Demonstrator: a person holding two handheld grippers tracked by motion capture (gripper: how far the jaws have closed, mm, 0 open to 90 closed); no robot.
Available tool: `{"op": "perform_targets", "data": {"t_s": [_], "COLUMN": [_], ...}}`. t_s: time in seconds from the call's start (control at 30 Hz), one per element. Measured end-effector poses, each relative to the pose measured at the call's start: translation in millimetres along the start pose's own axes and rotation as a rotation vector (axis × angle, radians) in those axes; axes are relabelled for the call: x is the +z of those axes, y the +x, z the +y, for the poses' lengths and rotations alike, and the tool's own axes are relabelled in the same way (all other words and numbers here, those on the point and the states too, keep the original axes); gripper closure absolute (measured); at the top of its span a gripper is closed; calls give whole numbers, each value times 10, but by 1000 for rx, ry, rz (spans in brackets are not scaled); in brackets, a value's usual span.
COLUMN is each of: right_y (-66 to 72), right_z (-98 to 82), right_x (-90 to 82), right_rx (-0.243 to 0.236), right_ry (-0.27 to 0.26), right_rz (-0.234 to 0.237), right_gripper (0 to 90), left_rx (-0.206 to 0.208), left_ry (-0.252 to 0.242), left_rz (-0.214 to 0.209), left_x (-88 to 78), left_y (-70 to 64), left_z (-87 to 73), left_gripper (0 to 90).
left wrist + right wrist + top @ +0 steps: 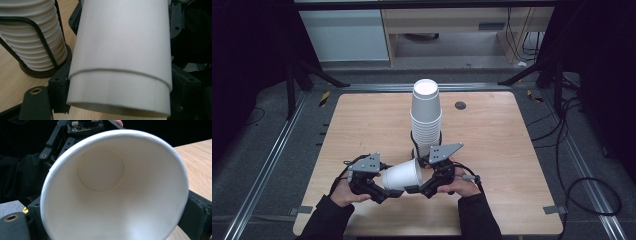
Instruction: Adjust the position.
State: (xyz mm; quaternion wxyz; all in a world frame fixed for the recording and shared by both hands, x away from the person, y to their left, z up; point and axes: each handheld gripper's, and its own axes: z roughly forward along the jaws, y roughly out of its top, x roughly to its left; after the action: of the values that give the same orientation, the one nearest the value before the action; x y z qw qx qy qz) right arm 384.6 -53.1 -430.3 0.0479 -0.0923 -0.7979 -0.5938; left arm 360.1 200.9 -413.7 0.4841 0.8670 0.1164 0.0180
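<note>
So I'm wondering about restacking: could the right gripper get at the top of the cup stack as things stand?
Probably not yet: the right gripper and left gripper both clamp the paper cup, though nothing stands between it and the cup stack.

The person wears black long sleeves (328, 216) that reach to the wrists. Each hand-held gripper is black, built of angular blocks with small screw holes. The left hand-held gripper (384, 192) and the right hand-held gripper (412, 189) each carry a grey three-cornered plate dotted with dark holes. A black cable trails from each.
</note>
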Motion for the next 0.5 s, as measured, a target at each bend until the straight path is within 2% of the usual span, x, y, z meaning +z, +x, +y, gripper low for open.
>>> {"op": "perform_targets", "data": {"t_s": [0.23,0.33,0.4,0.5], "right_y": [-13,-15,-30,-49], "right_z": [19,44,78,140], "right_x": [-82,-129,-171,-218], "right_rx": [-2,-16,-27,-49], "right_ry": [-7,7,35,105], "right_rz": [-27,-48,-72,-110], "right_gripper": [82,82,82,81], "left_rx": [-15,-11,-12,-19], "left_ry": [-10,10,39,64], "left_rz": [31,49,64,80], "left_x": [-62,-70,-67,-59], "left_y": [19,26,37,62], "left_z": [-5,-9,-23,-44], "left_gripper": [183,171,158,149]}}
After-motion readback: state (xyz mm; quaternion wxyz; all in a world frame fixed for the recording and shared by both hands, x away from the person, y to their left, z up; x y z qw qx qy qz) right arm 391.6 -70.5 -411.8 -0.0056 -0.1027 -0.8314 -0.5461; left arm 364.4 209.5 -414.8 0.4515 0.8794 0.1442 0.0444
